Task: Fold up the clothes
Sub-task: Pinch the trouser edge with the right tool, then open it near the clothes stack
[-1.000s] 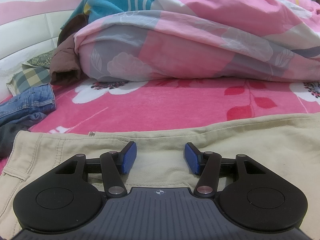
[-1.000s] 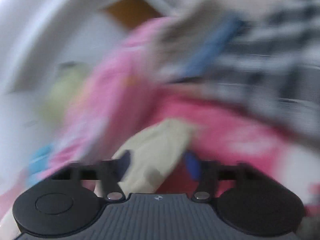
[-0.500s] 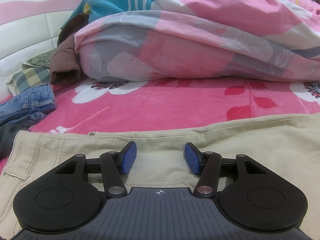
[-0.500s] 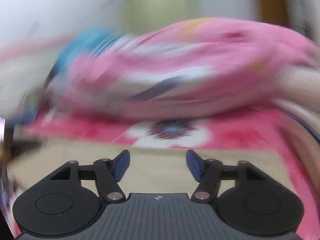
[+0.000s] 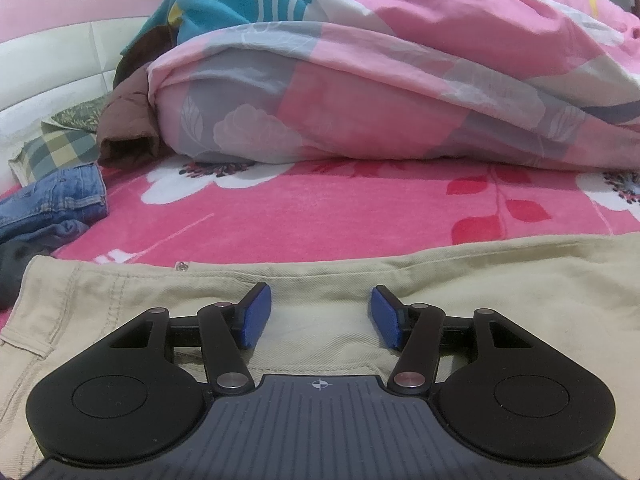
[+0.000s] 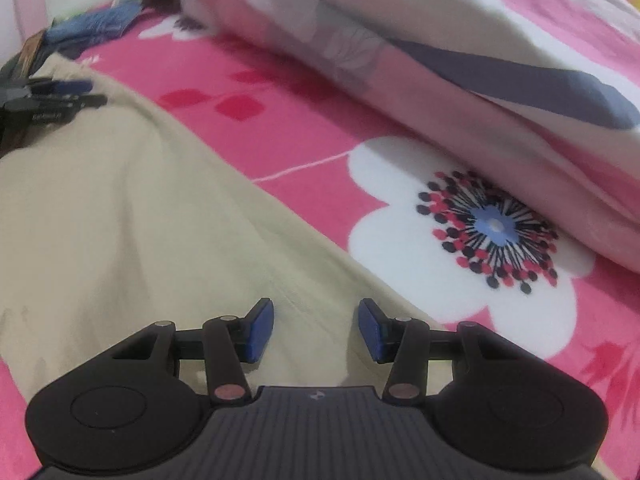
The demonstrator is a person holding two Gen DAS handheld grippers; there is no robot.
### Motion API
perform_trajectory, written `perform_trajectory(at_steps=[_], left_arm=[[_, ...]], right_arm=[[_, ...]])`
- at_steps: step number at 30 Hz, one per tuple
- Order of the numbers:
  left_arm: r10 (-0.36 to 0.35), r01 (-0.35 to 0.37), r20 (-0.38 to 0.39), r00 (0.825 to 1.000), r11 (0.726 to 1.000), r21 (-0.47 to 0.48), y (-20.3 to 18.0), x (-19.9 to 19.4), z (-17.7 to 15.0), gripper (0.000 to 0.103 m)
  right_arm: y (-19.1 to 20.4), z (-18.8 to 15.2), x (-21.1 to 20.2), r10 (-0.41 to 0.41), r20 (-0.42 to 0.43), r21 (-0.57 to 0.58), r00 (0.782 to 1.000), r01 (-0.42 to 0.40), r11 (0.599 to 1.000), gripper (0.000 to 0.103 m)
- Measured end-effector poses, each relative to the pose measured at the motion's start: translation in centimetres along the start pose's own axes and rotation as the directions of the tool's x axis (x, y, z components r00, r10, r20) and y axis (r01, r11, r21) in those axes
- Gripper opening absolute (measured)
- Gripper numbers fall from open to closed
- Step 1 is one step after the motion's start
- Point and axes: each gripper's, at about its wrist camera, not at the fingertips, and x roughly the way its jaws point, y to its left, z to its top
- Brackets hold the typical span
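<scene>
Swung round from a blurred sweep past the bedding a second ago, right gripper (image 6: 316, 326) now poised above the far stretch of the beige trousers (image 6: 132, 216), jaws just narrowed yet apart, blue pads clear of the cloth with only fabric beneath the gap. Unmoved over that second, left gripper (image 5: 320, 316) low over the waistband end of the same trousers (image 5: 480, 280), jaws apart, nothing pinched between the pads (image 5: 256, 316).

Spread flat across a pink floral blanket (image 5: 320, 216): pale khaki twill, double-stitched seams and a side pocket at the left edge, a small metal button (image 5: 183, 266) at the waistband rim, soft creases running along the leg in the right wrist view. Seen at the far left of that view, dark fingers of the left gripper (image 6: 48, 100) over the cloth, contact impossible to judge.

Heaped behind: a rolled pink and grey quilt (image 5: 380, 92). Piled at the left: blue jeans (image 5: 56, 196) beside a checked pillow (image 5: 52, 152).
</scene>
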Motion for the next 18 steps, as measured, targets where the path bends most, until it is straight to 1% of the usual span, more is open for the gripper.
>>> perform_trajectory(at_steps=[1, 3, 5, 7, 8, 10, 12, 16, 18], left_arm=[[-0.001, 0.001, 0.0, 1.0, 1.0, 0.0, 0.0, 0.0, 0.0, 0.057], [0.0, 0.0, 0.001, 1.0, 1.0, 0.0, 0.0, 0.0, 0.0, 0.057], [0.001, -0.001, 0.002, 1.0, 1.0, 0.002, -0.1, 0.0, 0.0, 0.057], [0.002, -0.002, 0.002, 1.0, 1.0, 0.003, -0.1, 0.0, 0.0, 0.057], [0.002, -0.002, 0.003, 1.0, 1.0, 0.003, -0.1, 0.0, 0.0, 0.057], [0.001, -0.001, 0.004, 1.0, 1.0, 0.002, 0.0, -0.1, -0.1, 0.057], [0.001, -0.001, 0.005, 1.0, 1.0, 0.001, 0.0, -0.1, -0.1, 0.057], [0.0, 0.0, 0.006, 1.0, 1.0, 0.0, 0.0, -0.1, -0.1, 0.057], [0.0, 0.0, 0.006, 1.0, 1.0, -0.001, 0.0, -0.1, -0.1, 0.057]], right_arm=[[0.1, 0.1, 0.1, 0.005, -0.009, -0.001, 1.0, -0.005, 1.0, 0.048], [0.4, 0.2, 0.2, 0.012, -0.021, -0.002, 1.0, -0.012, 1.0, 0.041], [1.7, 0.3, 0.0, -0.014, -0.022, -0.05, 1.0, 0.013, 0.999, 0.018], [3.5, 0.2, -0.4, -0.069, -0.013, -0.116, 0.998, 0.067, 0.991, 0.007], [4.5, 0.0, -0.6, -0.104, -0.005, -0.154, 0.995, 0.102, 0.983, 0.006], [5.5, 0.0, -1.3, -0.164, 0.021, -0.185, 0.986, 0.165, 0.969, 0.005], [6.0, 0.3, -2.1, -0.238, 0.067, -0.206, 0.969, 0.247, 0.947, 0.004], [6.1, 1.4, -2.6, -0.313, 0.108, -0.23, 0.944, 0.33, 0.916, 0.004], [6.0, 1.8, -2.0, -0.33, 0.103, -0.244, 0.938, 0.346, 0.906, 0.004]])
